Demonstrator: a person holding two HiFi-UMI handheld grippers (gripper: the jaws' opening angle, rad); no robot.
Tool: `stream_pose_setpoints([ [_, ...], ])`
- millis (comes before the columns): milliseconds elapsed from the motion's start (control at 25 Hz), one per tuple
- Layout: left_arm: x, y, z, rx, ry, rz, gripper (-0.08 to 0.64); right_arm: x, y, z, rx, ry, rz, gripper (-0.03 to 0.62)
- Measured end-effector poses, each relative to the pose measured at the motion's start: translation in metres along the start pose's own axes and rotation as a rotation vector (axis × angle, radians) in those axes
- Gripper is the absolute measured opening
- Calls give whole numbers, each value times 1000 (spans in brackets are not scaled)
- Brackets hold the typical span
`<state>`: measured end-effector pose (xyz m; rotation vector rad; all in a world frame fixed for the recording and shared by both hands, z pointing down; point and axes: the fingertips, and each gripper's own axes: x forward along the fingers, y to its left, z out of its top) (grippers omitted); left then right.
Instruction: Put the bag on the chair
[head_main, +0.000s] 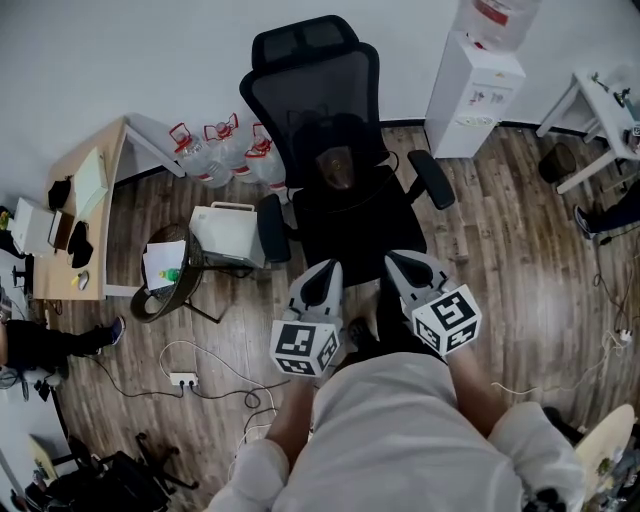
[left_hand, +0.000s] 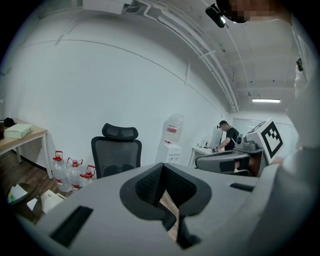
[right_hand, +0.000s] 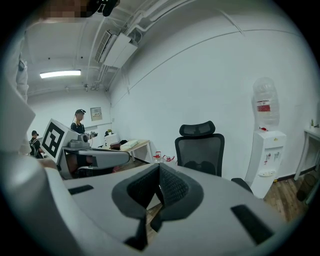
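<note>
Standing on a wooden floor (head_main: 500, 230), facing a black office chair (head_main: 345, 215) set near the white wall. Left of it, a wooden desk (head_main: 100, 190); right of it, against the wall, a white water dispenser (head_main: 472, 95). On the seat, up against the backrest: the dark bag (head_main: 338, 165), well apart from both tools. Near the seat's front edge, left gripper (head_main: 325, 270) and right gripper (head_main: 395, 260), side by side, jaws pressed together, gripping nothing. Smaller still, water bottles (head_main: 225, 150) between desk and chair.
</note>
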<state>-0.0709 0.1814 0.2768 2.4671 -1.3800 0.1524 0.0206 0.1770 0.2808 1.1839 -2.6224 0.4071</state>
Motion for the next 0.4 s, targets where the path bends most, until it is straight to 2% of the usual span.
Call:
stream_pose_setpoints([
  [400,12,-14,2,19,14,-20,5,-10,-12,-1,0,-3,-16,5],
])
